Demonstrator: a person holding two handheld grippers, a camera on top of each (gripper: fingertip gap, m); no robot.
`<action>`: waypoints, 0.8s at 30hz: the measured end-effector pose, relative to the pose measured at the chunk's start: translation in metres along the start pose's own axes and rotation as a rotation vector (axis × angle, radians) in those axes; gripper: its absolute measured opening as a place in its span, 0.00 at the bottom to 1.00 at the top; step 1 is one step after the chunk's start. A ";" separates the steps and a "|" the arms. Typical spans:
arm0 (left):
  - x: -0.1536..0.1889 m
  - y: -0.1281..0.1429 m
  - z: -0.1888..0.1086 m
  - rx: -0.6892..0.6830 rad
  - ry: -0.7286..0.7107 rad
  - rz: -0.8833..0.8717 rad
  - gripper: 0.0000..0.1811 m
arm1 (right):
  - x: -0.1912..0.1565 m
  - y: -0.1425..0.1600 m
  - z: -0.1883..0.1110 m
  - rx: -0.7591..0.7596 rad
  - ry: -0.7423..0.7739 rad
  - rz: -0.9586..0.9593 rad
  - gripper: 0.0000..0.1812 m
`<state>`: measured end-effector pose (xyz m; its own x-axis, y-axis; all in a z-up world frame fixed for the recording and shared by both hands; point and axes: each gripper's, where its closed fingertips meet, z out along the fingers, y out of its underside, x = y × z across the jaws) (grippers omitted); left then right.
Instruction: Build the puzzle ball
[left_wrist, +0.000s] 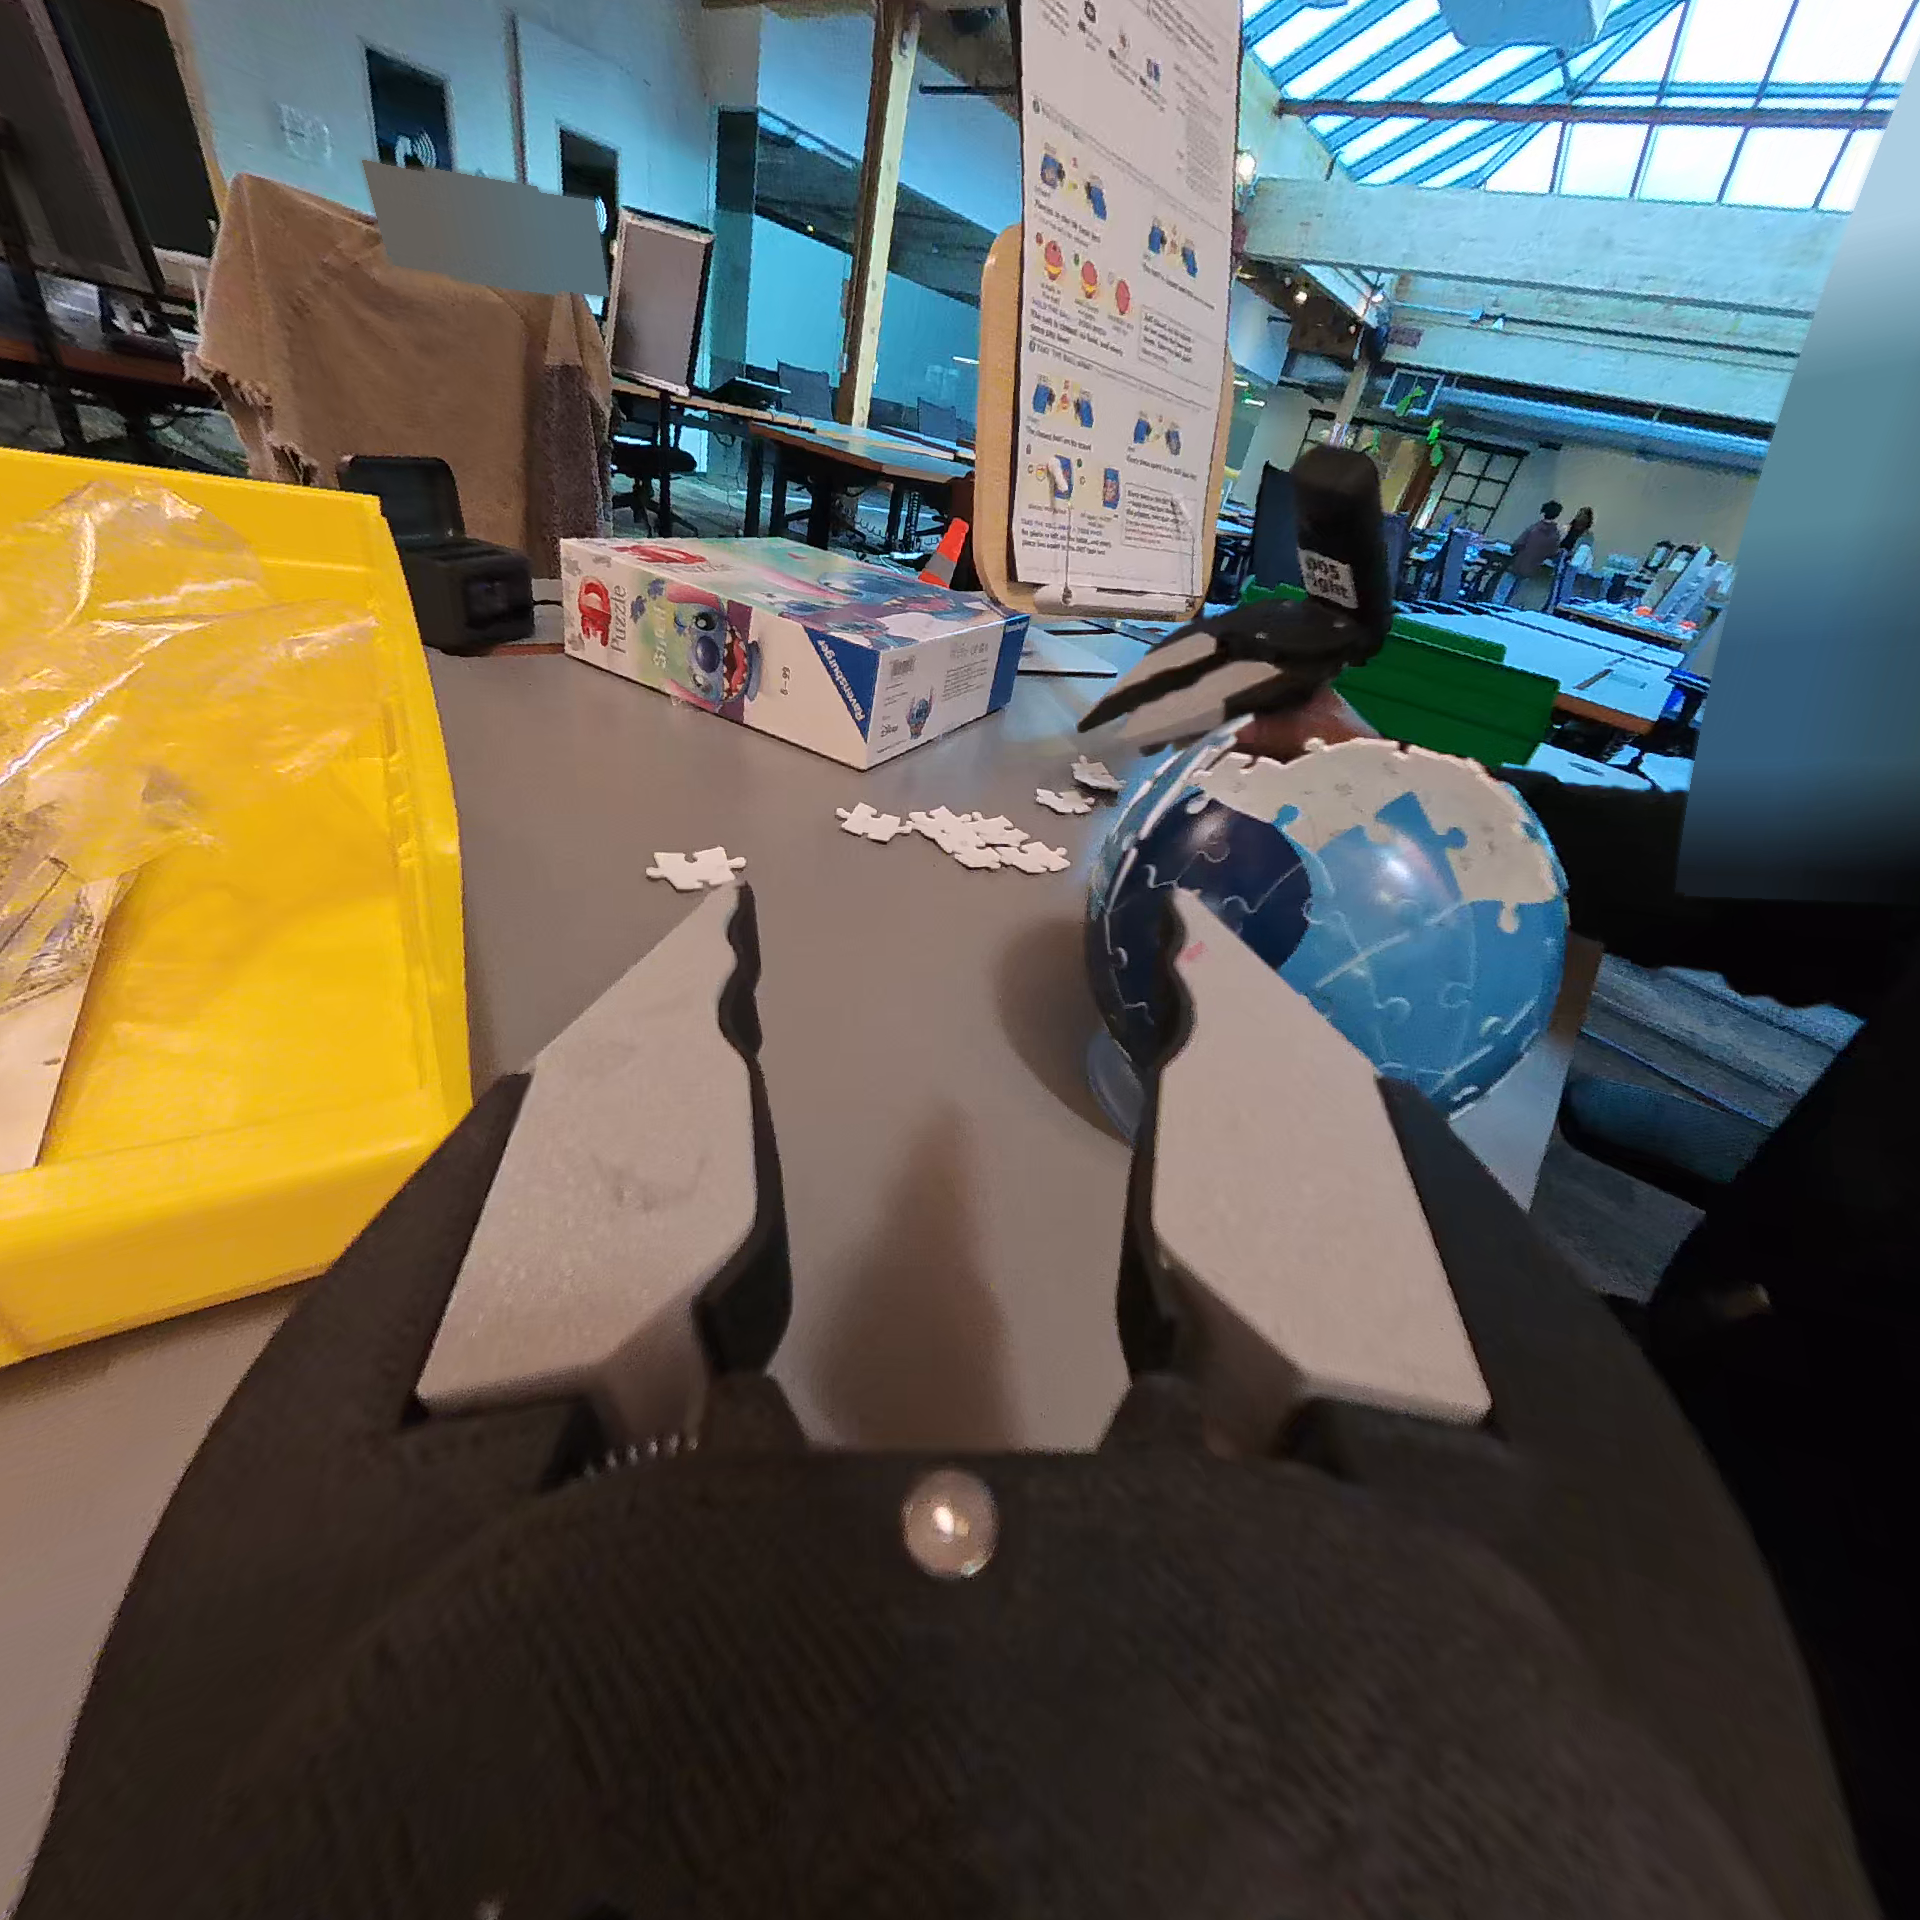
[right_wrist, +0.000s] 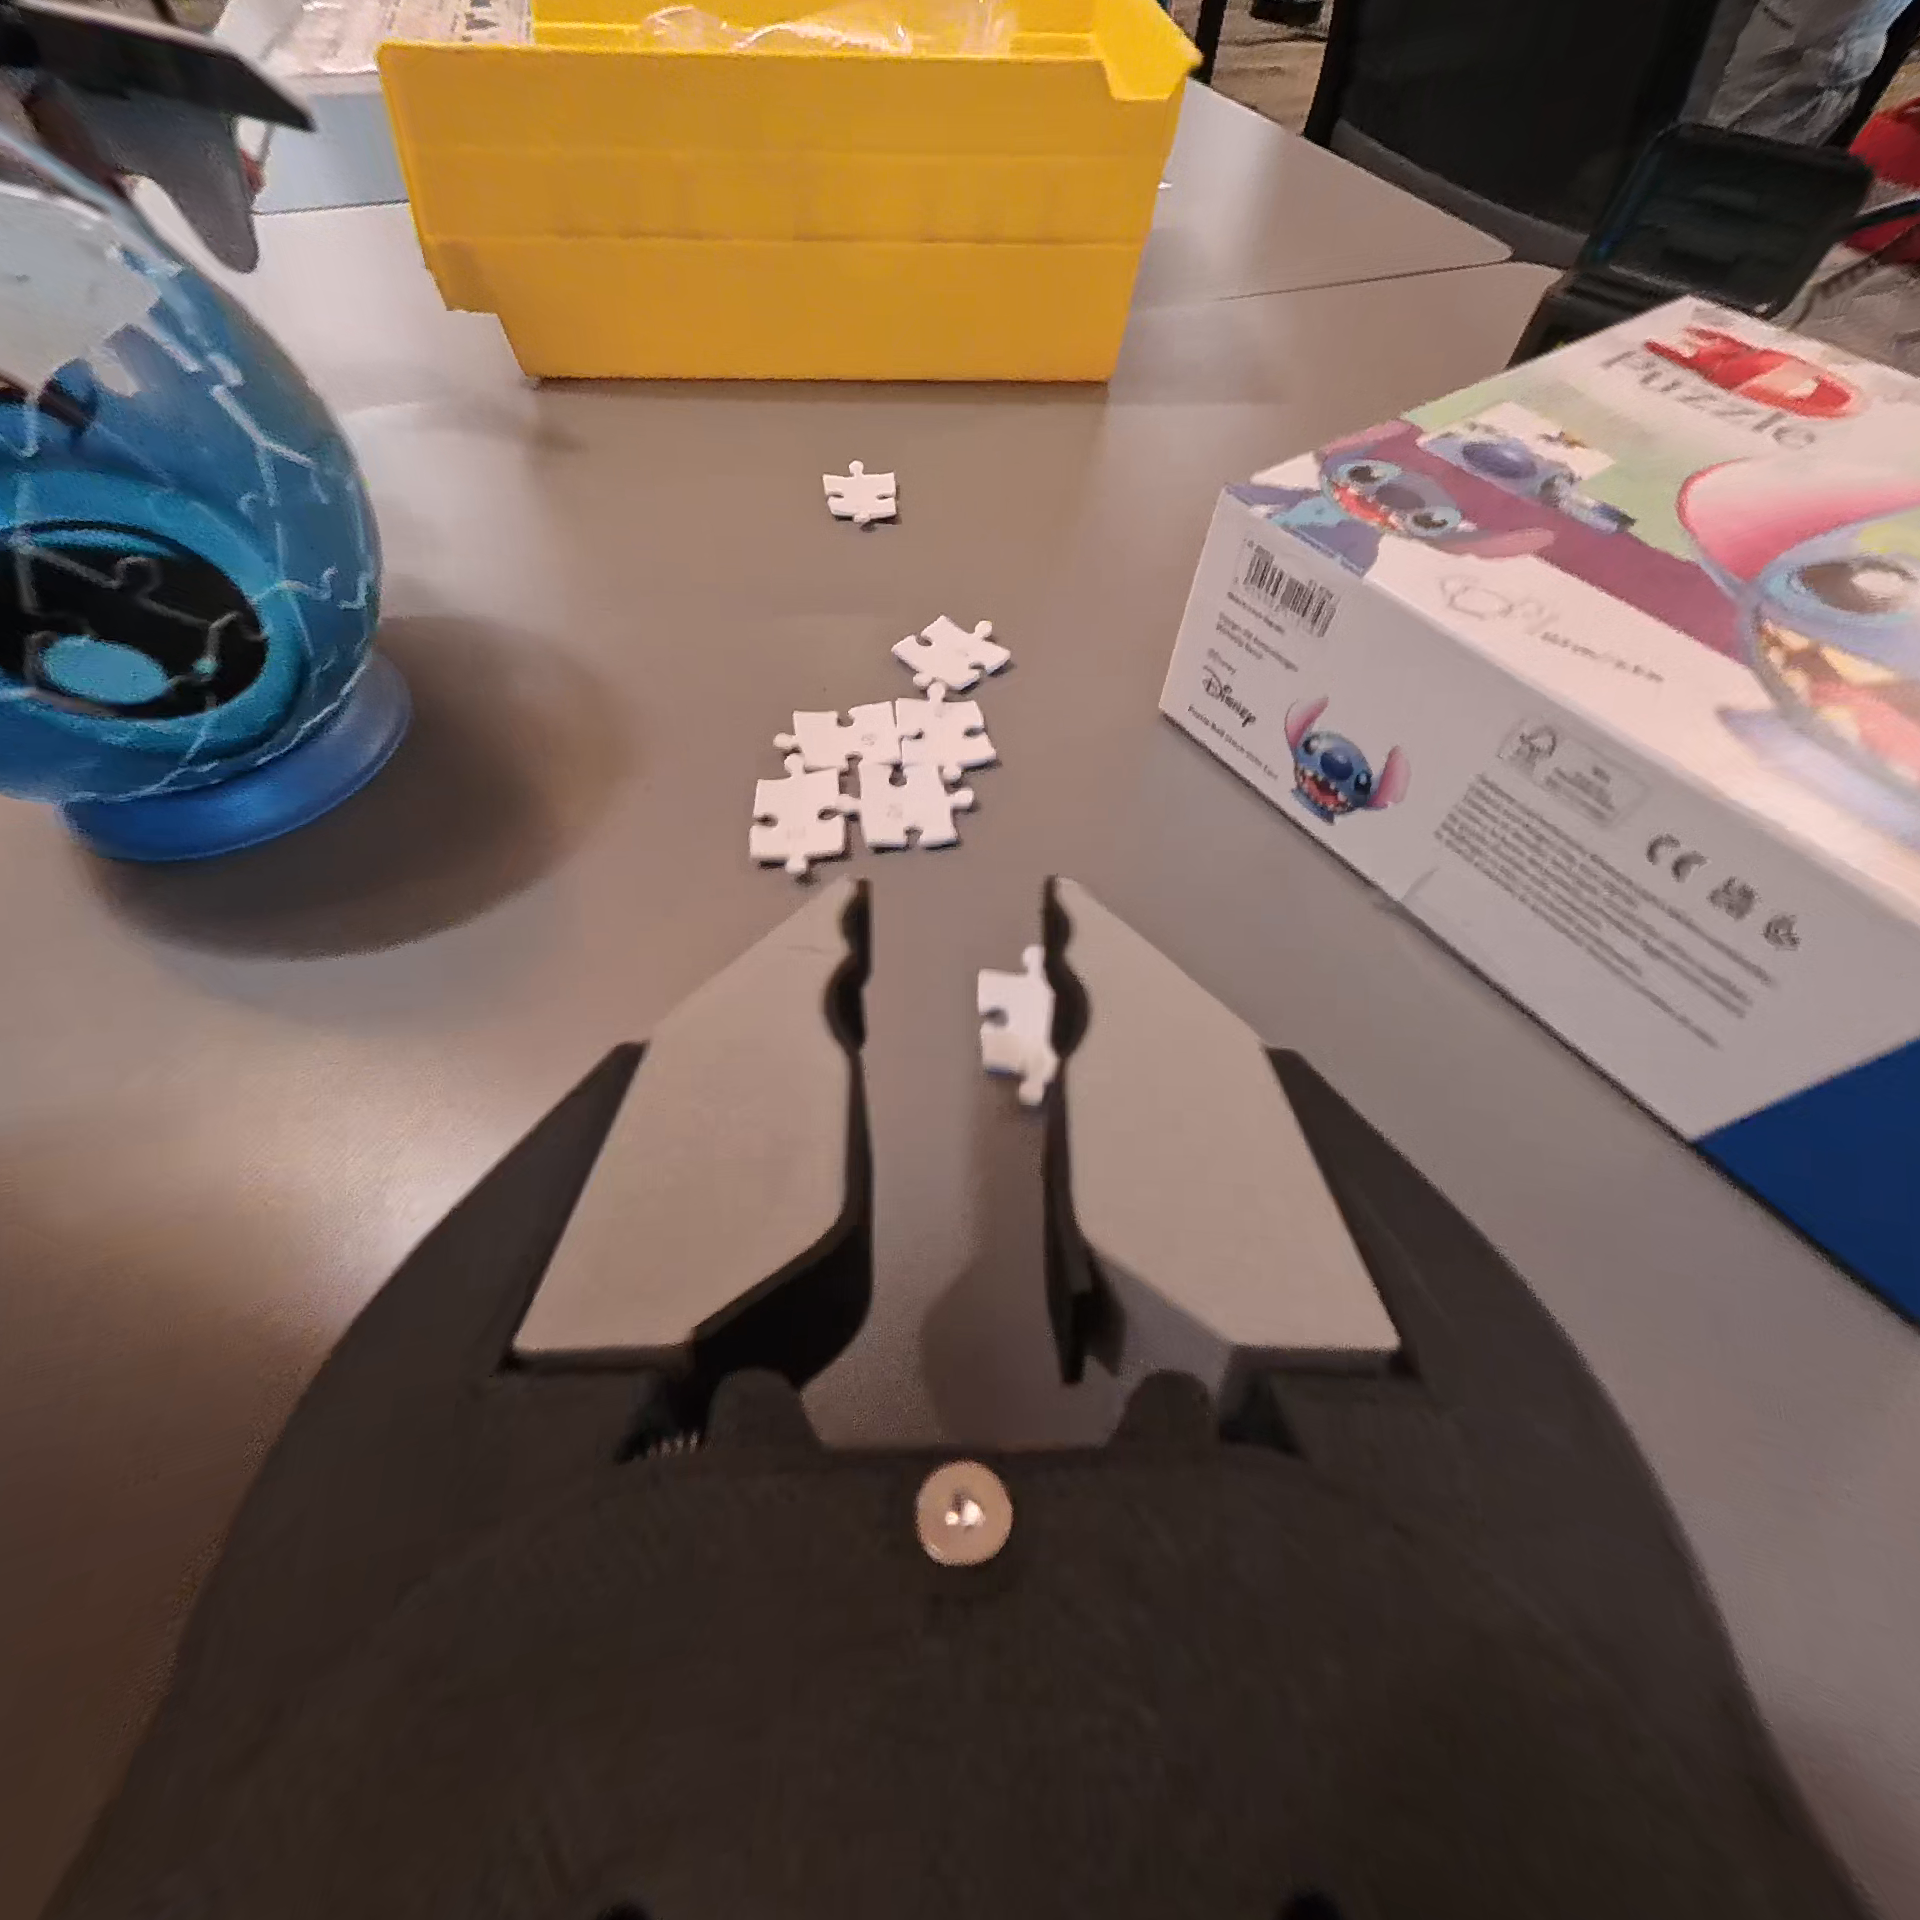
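The partly built blue puzzle ball (left_wrist: 1382, 935) stands on its blue ring stand (right_wrist: 239, 800), with its top open and its white inner side showing. My left gripper (left_wrist: 961, 904) is open and empty just left of the ball; its right finger (left_wrist: 1278, 1143) overlaps the ball's side. My right gripper (right_wrist: 956, 888) is open low over the table. One white piece (right_wrist: 1013, 1023) lies between its jaws against the right finger, unclamped. A cluster of white pieces (right_wrist: 883, 769) lies just beyond its tips, and a single piece (right_wrist: 860, 494) lies farther off. The right gripper also shows in the left wrist view (left_wrist: 1174, 707).
A yellow bin (right_wrist: 790, 208) holding clear plastic bags (left_wrist: 156, 644) stands at the table's far side from the right gripper. The puzzle box (right_wrist: 1558, 675) lies to its right. An instruction sheet (left_wrist: 1122, 312) stands upright on a holder behind the box. The tips of one gripper are about 30 cm away from the tips of the other.
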<state>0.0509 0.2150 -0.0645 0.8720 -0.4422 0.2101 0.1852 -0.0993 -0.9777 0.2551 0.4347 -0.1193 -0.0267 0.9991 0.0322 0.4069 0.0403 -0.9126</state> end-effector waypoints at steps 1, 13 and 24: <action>0.001 0.001 0.001 -0.005 0.002 0.004 0.41 | 0.001 -0.005 0.007 0.000 0.008 -0.009 0.08; 0.001 -0.002 -0.001 0.016 0.001 0.010 0.38 | -0.020 0.003 0.105 -0.379 -0.197 -0.136 0.01; 0.003 -0.002 -0.002 0.023 0.013 0.012 0.38 | 0.011 -0.036 0.118 -0.301 -0.107 -0.090 0.05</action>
<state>0.0519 0.2125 -0.0616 0.8683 -0.4547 0.1981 0.1852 -0.0732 -0.9800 0.1323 0.4429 -0.1341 -0.1636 0.9853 0.0496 0.6497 0.1454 -0.7461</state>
